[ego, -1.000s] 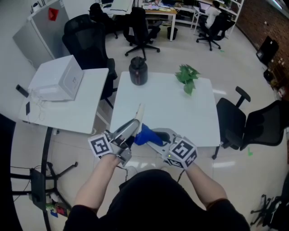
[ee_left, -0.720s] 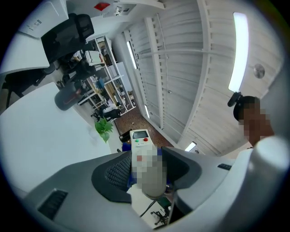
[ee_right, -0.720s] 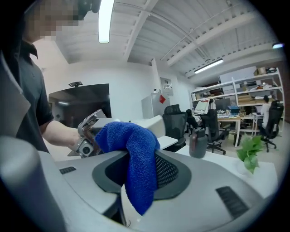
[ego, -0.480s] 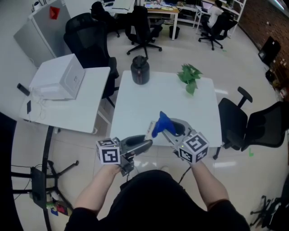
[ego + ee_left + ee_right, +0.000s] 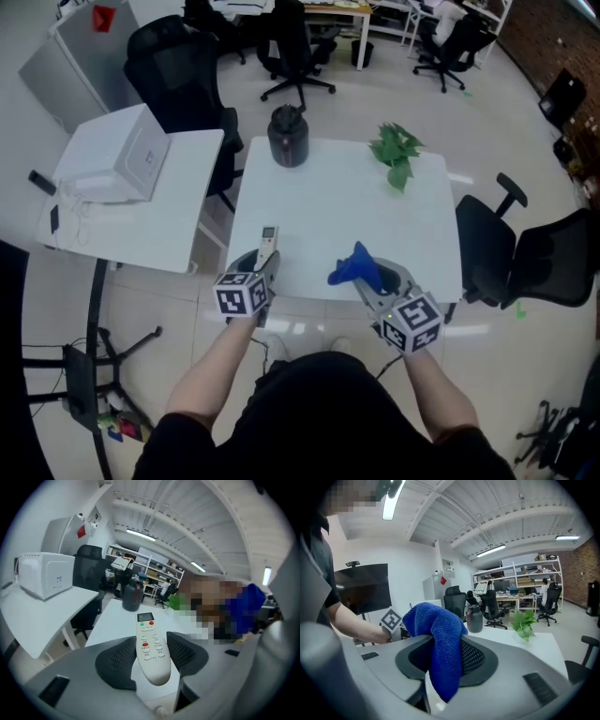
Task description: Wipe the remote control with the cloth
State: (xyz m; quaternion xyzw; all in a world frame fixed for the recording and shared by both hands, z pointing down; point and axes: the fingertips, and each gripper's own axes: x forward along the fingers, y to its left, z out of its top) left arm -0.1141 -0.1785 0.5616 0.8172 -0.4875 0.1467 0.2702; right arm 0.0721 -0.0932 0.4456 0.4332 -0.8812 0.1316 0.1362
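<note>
My left gripper [image 5: 263, 266] clamps the remote [image 5: 151, 641] lower left, right gripper [image 5: 377, 283] clamps the cloth [image 5: 439, 634]; best bring cloth over, rub along buttons, remote steady

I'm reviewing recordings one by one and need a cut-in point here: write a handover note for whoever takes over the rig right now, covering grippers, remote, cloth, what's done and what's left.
Left gripper: shut on the long white remote control, buttons up, over the near edge of the white table.
Right gripper: shut on the blue terry cloth, bunched upward.
Done: both things gripped; they are apart now.
To do: bring cloth to remote and wipe it.
</note>
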